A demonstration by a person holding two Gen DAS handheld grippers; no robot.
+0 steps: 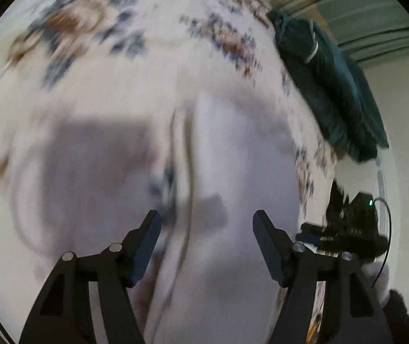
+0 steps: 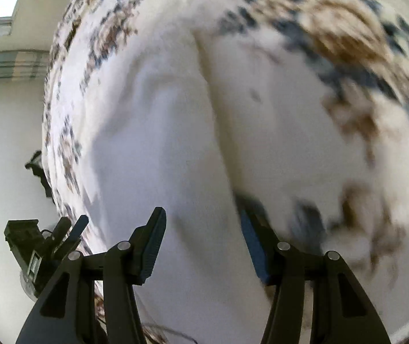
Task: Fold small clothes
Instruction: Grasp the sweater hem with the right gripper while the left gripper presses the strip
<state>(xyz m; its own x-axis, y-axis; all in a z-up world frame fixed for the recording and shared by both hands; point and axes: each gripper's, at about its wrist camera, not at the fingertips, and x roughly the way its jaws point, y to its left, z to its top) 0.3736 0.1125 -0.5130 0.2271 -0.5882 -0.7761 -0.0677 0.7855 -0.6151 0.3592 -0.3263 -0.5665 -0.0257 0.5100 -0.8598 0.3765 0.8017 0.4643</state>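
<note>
Both the left gripper (image 1: 206, 219) and right gripper (image 2: 203, 218) hang spread wide above a white cloth (image 1: 233, 154). The cloth lies on a patterned rug (image 1: 84, 28), blurred.

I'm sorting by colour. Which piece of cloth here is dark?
The dark green bundle at the right edge of the patterned cover, in the left wrist view. The garment in front of the open left claw is white.

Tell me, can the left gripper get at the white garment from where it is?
Probably yes: the left gripper is open right over the white garment, with nothing between them.
</note>
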